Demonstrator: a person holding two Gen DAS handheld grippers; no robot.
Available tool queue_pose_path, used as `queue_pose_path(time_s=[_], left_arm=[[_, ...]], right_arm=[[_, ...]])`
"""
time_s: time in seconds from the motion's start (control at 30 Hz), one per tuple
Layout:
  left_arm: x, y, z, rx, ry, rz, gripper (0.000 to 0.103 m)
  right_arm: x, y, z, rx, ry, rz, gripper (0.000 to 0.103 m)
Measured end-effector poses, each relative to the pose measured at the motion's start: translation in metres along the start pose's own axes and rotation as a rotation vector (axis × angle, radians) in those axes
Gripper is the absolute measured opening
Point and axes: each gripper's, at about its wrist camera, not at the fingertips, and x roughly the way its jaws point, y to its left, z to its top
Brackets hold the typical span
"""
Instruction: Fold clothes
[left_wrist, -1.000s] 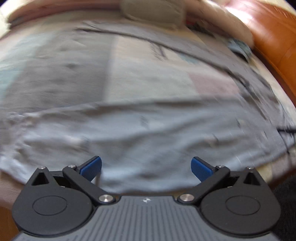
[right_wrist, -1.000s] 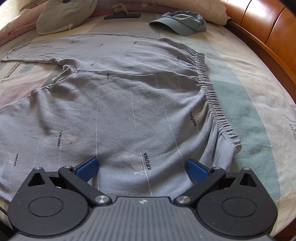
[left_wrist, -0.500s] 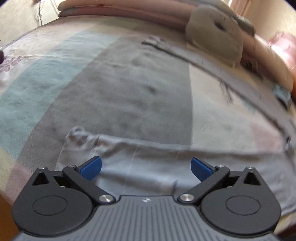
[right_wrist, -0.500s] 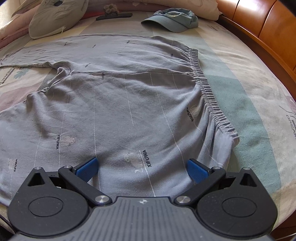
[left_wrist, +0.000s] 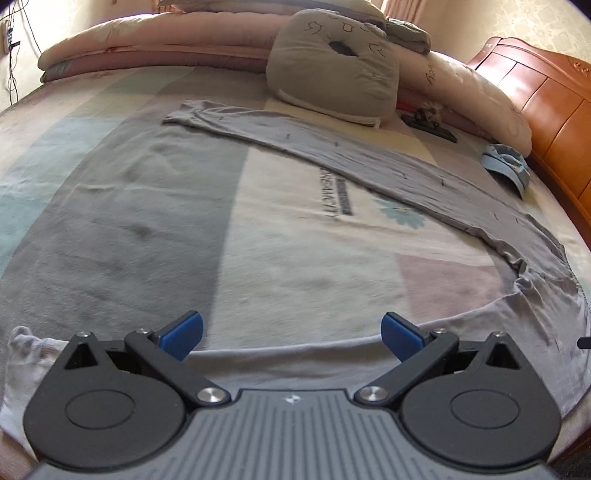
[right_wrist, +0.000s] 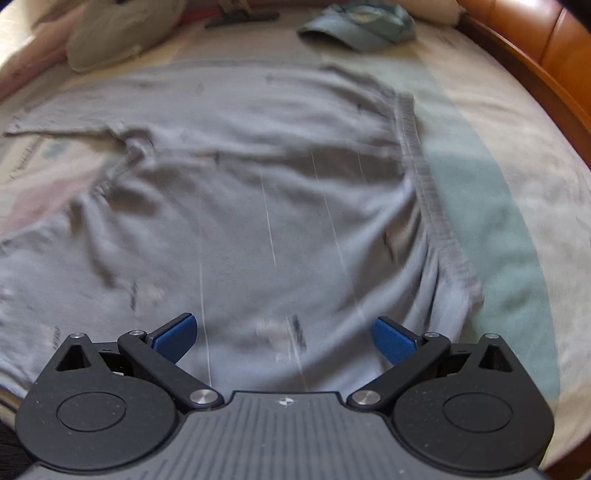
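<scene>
Trousers (right_wrist: 277, 206): one; caps (right_wrist: 360, 26): one

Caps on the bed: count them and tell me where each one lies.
1. A blue-green cap lies on the bedspread at the far end, past the waistband of the grey trousers, near the wooden bed frame. Others may be hidden out of view.

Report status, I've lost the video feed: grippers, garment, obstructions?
Left gripper and right gripper open, holding nothing. Grey elastic-waist cotton trousers spread flat on the bed, unfolded. Blue-grey cloth cap lies beyond the waistband, apart.
</scene>
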Motion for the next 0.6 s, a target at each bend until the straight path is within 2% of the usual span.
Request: queue_pose_path(time_s=[0.1,0.2,0.43,0.6], left_arm=[[0.002,-0.022,0.004,-0.033,0.008,0.006,0.102],[0.003,-0.042,0.008,-0.017,0.016,0.028,0.102],[0.004,-0.089,0.017,0.021,0.033,0.079,0.102],[0.005,-0.117,0.023,0.042,0.043,0.115,0.102]], right_arm=[[-0.003,-0.007,0.018,-0.038,-0.054,0.022,0.103],[-0.001,-0.014,0.039,-0.068,-0.102,0.036,0.103],[0.016,-0.037,0.084,-0.075,-0.181,0.156,0.103],[0.030,-0.054,0.117,-0.055,-0.215,0.281,0.103]])
